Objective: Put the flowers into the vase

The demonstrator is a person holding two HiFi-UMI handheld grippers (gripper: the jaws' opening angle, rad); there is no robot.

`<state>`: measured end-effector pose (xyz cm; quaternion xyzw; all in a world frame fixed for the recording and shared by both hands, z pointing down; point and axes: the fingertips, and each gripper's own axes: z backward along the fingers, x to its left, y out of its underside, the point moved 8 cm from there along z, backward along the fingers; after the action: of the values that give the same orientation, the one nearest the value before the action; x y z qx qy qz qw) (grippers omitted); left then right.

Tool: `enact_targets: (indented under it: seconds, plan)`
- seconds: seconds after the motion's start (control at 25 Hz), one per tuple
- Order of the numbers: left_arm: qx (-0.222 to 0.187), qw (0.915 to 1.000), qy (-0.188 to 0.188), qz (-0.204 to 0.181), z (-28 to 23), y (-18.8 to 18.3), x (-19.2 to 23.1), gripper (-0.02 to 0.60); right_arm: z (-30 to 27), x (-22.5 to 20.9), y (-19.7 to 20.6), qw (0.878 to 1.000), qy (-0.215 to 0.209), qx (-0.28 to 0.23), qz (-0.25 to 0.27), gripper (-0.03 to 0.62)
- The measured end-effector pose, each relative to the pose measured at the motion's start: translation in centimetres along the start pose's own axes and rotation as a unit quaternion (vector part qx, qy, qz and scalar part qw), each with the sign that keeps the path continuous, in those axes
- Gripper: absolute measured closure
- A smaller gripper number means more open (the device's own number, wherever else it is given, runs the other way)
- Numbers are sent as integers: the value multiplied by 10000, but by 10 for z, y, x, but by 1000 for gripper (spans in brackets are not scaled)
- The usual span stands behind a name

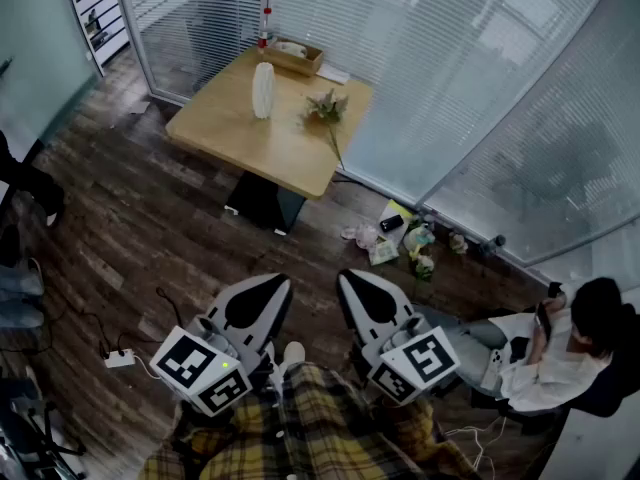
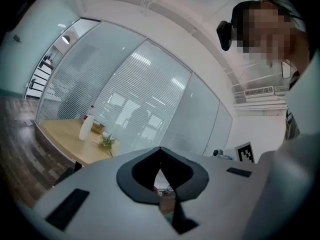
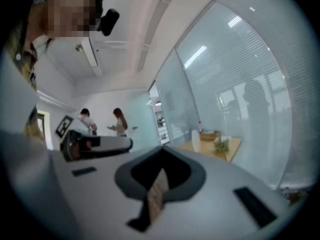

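Note:
A white ribbed vase (image 1: 263,90) stands upright on the wooden table (image 1: 235,133) far ahead of me. The flowers (image 1: 327,108), a small green bunch with a long stem, lie on the table to the vase's right, apart from it. Both grippers hang low in front of me, well short of the table. My left gripper (image 1: 277,281) is shut and empty, and so is my right gripper (image 1: 346,276). The left gripper view has its jaws (image 2: 160,151) meeting at the tip, with the vase (image 2: 86,128) and flowers (image 2: 106,142) small in the distance. The right gripper (image 3: 162,151) looks toward the vase (image 3: 196,141) and flowers (image 3: 220,145).
A wooden box (image 1: 293,58) and a red-capped bottle (image 1: 265,28) stand at the table's far edge against glass walls with blinds. Small clutter (image 1: 405,238) lies on the floor by the glass. A person (image 1: 560,358) sits at the right. A power strip (image 1: 120,358) lies at the left.

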<state>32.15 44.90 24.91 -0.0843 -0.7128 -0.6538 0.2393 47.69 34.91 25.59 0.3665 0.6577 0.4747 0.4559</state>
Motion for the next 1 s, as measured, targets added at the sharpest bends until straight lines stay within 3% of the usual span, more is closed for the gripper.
enact_targets:
  seconds: [0.44,1.0]
  plan:
    - [73,10000,-10,-58,3,2,-4,571,6,2,1,10000,-1,-39,-46,580]
    - [-235,9981,-556,-71,25,6,-13,571,18,3,4,9994,-347,-42,-49,580]
